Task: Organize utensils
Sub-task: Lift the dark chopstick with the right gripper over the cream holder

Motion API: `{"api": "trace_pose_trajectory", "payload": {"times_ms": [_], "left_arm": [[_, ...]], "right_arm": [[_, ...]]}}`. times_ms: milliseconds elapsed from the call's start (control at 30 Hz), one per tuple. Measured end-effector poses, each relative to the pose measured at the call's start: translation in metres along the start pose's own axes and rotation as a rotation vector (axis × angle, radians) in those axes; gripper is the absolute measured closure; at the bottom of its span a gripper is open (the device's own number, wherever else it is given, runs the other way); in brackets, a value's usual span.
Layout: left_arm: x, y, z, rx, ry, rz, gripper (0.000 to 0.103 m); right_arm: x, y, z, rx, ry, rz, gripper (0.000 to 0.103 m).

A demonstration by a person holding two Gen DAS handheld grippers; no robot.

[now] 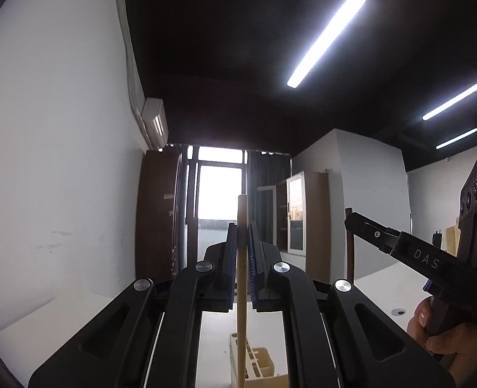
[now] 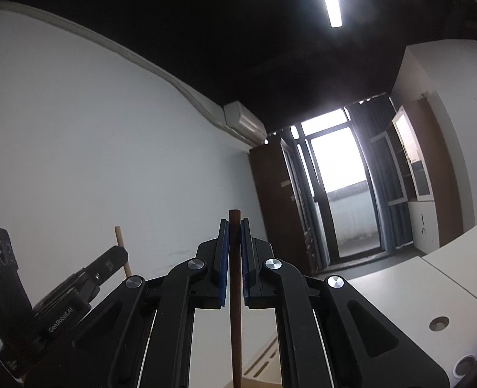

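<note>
My left gripper (image 1: pixel 242 226) is shut on a light wooden stick (image 1: pixel 241 291) that stands upright between its blue pads, its top end above the fingertips. Below it a cream utensil holder (image 1: pixel 260 363) with several slots sits on the white table. My right gripper (image 2: pixel 235 223) is shut on a dark brown wooden stick (image 2: pixel 235 307), also upright. Each gripper shows in the other's view: the right gripper (image 1: pixel 354 221) with the dark stick (image 1: pixel 351 245), held by a hand (image 1: pixel 448 339); the left gripper (image 2: pixel 120 253) with the light stick (image 2: pixel 122 245). Both point slightly upward.
White tables (image 2: pixel 432 274) with round cable holes (image 2: pixel 439 323) stretch to the right. A white wall (image 1: pixel 60 161) runs on the left. At the far end are brown cabinets (image 1: pixel 157 213), a bright glass door (image 2: pixel 345 190) and a glass-fronted cupboard (image 1: pixel 303 213).
</note>
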State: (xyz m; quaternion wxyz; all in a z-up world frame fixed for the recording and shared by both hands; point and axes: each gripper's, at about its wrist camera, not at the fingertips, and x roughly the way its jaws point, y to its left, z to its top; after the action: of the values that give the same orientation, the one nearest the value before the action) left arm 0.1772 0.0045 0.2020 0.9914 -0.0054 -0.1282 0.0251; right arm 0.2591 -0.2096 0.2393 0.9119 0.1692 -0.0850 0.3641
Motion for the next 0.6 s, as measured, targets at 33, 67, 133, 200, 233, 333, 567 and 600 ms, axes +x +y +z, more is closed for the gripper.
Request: {"api": "trace_pose_trajectory", "payload": {"times_ms": [33, 67, 133, 200, 233, 333, 567, 600], "left_arm": [[-0.001, -0.001, 0.001, -0.006, -0.024, -0.002, 0.097], [-0.002, -0.001, 0.002, -0.018, -0.052, -0.006, 0.097], [0.000, 0.000, 0.001, -0.035, -0.079, -0.010, 0.097], [0.007, 0.000, -0.004, -0.053, -0.076, -0.024, 0.097], [0.012, -0.001, -0.008, -0.055, -0.061, -0.032, 0.097], [0.028, 0.000, -0.019, -0.058, -0.020, -0.049, 0.097], [0.049, -0.005, -0.050, -0.029, 0.105, -0.074, 0.097], [0.050, -0.004, -0.054, -0.029, 0.120, -0.077, 0.097]], "right_arm": [[-0.001, 0.001, 0.001, -0.011, -0.030, -0.007, 0.095], [-0.001, 0.002, 0.002, -0.026, -0.050, -0.006, 0.095], [-0.001, 0.001, 0.001, -0.036, -0.091, 0.000, 0.095], [0.002, -0.002, -0.001, -0.035, -0.110, 0.013, 0.095], [0.006, -0.003, -0.003, -0.034, -0.111, 0.013, 0.095], [0.017, -0.009, -0.013, -0.042, -0.100, 0.009, 0.095], [0.040, -0.024, -0.036, -0.026, 0.022, -0.003, 0.095], [0.041, -0.024, -0.041, -0.028, 0.042, -0.004, 0.095]]}}
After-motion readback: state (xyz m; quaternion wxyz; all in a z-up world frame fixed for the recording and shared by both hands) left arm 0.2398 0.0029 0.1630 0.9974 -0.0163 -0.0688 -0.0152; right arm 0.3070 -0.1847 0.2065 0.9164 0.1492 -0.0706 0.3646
